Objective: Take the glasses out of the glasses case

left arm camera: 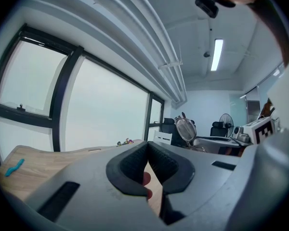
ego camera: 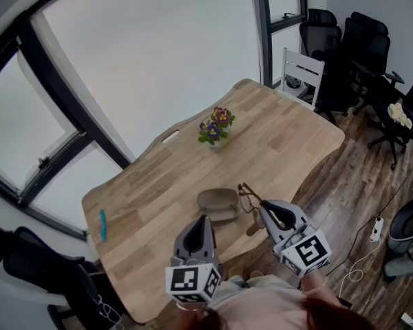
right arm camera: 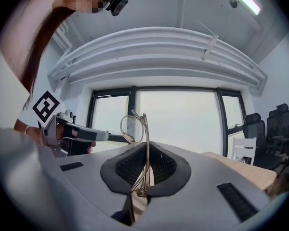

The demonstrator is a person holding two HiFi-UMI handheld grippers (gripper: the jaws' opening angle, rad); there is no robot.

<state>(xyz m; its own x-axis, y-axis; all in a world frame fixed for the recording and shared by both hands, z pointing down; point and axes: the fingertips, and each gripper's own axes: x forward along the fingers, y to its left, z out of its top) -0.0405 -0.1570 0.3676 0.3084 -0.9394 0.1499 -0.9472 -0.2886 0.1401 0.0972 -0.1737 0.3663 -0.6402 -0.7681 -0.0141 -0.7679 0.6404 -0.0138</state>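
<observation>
Over the wooden counter's (ego camera: 151, 191) near edge, grips thin wire-rimmed glasses (right arm camera: 134, 129) by the frame in the right gripper's (right arm camera: 145, 167) jaws, lenses standing above them, just right of the tan glasses case (ego camera: 218, 203) lying on the counter. Holds the left gripper (left arm camera: 148, 163) just before the case, jaws pressed together with nothing between. Farther back, small potted flowers (ego camera: 215, 130); at far left, a blue strip (ego camera: 102, 225).

Thin wire-rimmed glasses (right arm camera: 145, 143) aloft just beside the tan case (ego camera: 217, 202).
</observation>
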